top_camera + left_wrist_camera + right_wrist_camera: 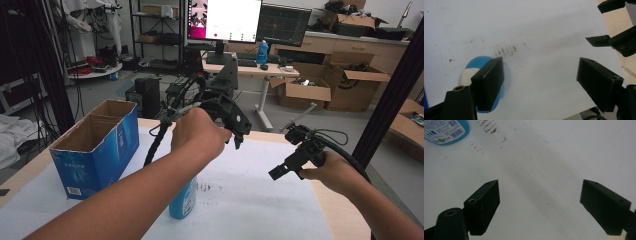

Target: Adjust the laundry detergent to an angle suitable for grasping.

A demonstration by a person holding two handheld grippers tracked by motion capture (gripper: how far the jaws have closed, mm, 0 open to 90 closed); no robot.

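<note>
**Blue bottle stands below the left gripper**

The blue bottle [183, 201] stands upright on the white sheet [260, 200], low centre in the high view, beneath the left gripper [235, 131]. Its jaws are apart, empty. The right gripper [278, 172], at right, is likewise spread, nothing between.

A person's left hand [200, 132] holds a black gripper [239, 136] above a blue plastic bottle [183, 201]; an open blue cardboard box [95, 150] stands left.
</note>
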